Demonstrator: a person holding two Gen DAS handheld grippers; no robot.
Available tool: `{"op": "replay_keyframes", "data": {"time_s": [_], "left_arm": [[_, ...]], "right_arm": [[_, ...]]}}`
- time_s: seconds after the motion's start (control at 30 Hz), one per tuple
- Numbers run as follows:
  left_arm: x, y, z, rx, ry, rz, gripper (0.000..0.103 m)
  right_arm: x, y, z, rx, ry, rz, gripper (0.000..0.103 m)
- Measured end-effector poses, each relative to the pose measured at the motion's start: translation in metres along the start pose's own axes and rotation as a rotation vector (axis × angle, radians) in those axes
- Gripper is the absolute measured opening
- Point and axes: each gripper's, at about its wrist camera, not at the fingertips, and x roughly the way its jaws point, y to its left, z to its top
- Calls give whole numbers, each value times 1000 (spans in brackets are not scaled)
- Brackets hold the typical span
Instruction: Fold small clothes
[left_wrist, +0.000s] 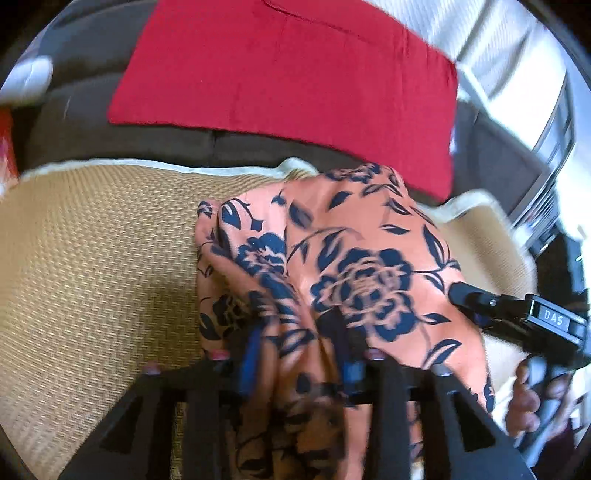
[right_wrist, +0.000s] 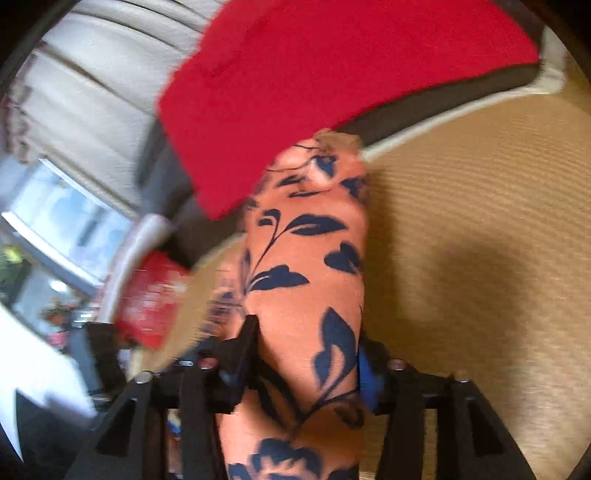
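where lettering is concerned, the only legible mark is "das" in pale capitals on a small plate on the right gripper (left_wrist: 461, 293), seen from the left wrist view as it enters from the right side, its tip against the cloth. no other brand, label or writing can be read; a blurred red and white item (right_wrist: 151, 299) beyond the mat's left edge in the right wrist view carries a pattern too smeared to read. no container appears in either view.

the floral garment (left_wrist: 332, 266), orange with dark blue roses and leaves, is bunched and raised above a woven tan mat (left_wrist: 92, 258) with a pale border, near the mat's far edge. the left gripper (left_wrist: 295, 354) has its fingers closed on a gathered fold of this garment, cloth passing between the blue pads and hanging down past them. in the right wrist view, the right gripper (right_wrist: 306, 354) likewise has its fingers clamped on the floral garment (right_wrist: 306, 240), which stretches away from it in a taut band toward the far edge of the mat (right_wrist: 480, 221).

a red cloth (left_wrist: 288, 85) lies flat on a dark brown surface (left_wrist: 74, 136) just beyond the mat's far edge. the person's fingers (left_wrist: 524, 402) wrap the right gripper's handle at the lower right of the left wrist view. both views are motion-blurred.
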Motion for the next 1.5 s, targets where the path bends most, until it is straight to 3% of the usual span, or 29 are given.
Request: {"op": "replay_keyframes", "data": {"time_s": [0.03,0.07,0.2,0.3,0.4,0.47,0.53,0.6,0.67,0.77,0.83,0.93,1.07,1.2,1.37,1.5], "left_arm": [[2,0,0,-7,1,9,46],[2,-1,2,-18,-2,14,47],[0,1,3,-51,-46,100,52],[-7,3,4,-23,-74,137,58],[4,-13,-5,54,-41,231,63],[22,-21,-11,106,9,271,64],[28,-25,-11,117,18,279,64],[29,-28,-6,126,8,288,64],[23,-33,-6,133,5,293,63],[26,-37,-7,163,2,306,64],[29,-43,-7,201,-7,323,64],[24,-54,-15,238,-18,336,65],[20,-58,-15,243,-19,334,65],[15,-60,-17,239,-17,342,65],[7,-56,-18,234,-19,347,65],[12,-54,-18,215,-12,346,66]], "right_arm": [[-1,-4,0,-11,-3,-77,57],[-3,-6,1,-16,-11,-100,58],[-30,-7,6,-36,-132,-95,58],[-38,6,5,-76,-179,-22,58],[-25,28,-3,-189,-146,-17,58],[0,31,-10,-207,-47,-58,57],[27,29,-13,-222,40,-140,57],[24,35,-5,-237,15,-128,56],[14,40,7,-211,-59,-60,56],[17,43,27,-195,-112,-62,56],[31,40,36,-190,-98,-89,56],[67,31,43,-137,-9,-135,58],[77,28,49,-114,-6,-148,59],[52,23,44,-132,-25,-139,59],[5,24,14,-135,-47,-59,60],[-10,28,-10,-137,-24,-56,60]]}}
